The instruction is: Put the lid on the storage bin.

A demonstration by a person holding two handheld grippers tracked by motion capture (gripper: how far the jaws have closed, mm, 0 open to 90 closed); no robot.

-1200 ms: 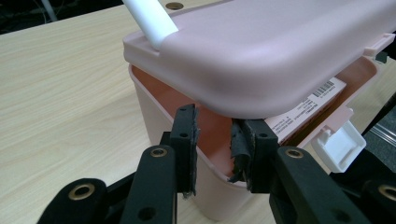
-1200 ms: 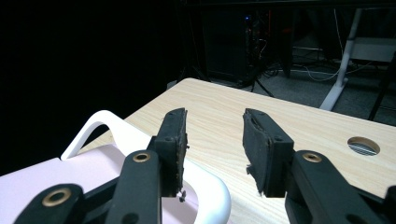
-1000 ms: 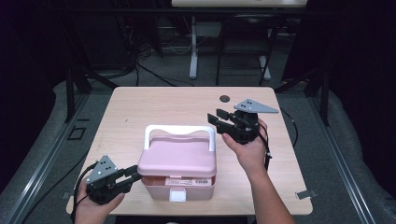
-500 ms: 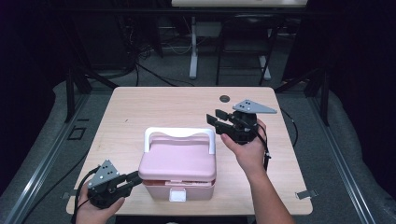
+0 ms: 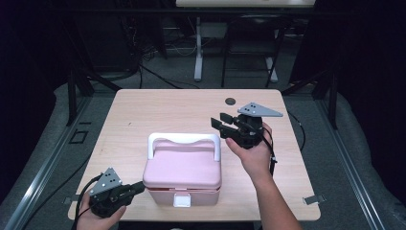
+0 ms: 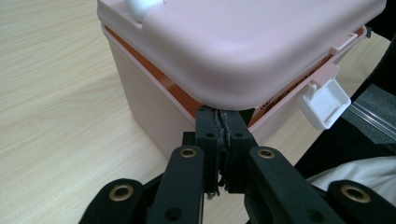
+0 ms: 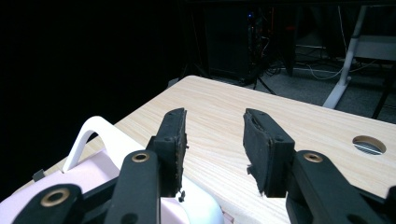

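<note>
The pink box (image 5: 183, 172) sits at the near edge of the worktop (image 5: 143, 110), and its lid now stands slightly ajar, a gap showing orange inside, with the white latch (image 6: 324, 102) hanging free. The left tool (image 6: 220, 135), jaws pressed together on nothing, has slid in from the side a second ago to nose under the lid's corner, likely prying it up. The right tool (image 7: 212, 149) hovers with jaws apart above the white handle (image 5: 184, 140), little changed.

Overhead forward-down view; two close tool cameras, shared pink box (image 5: 182, 173).
</note>
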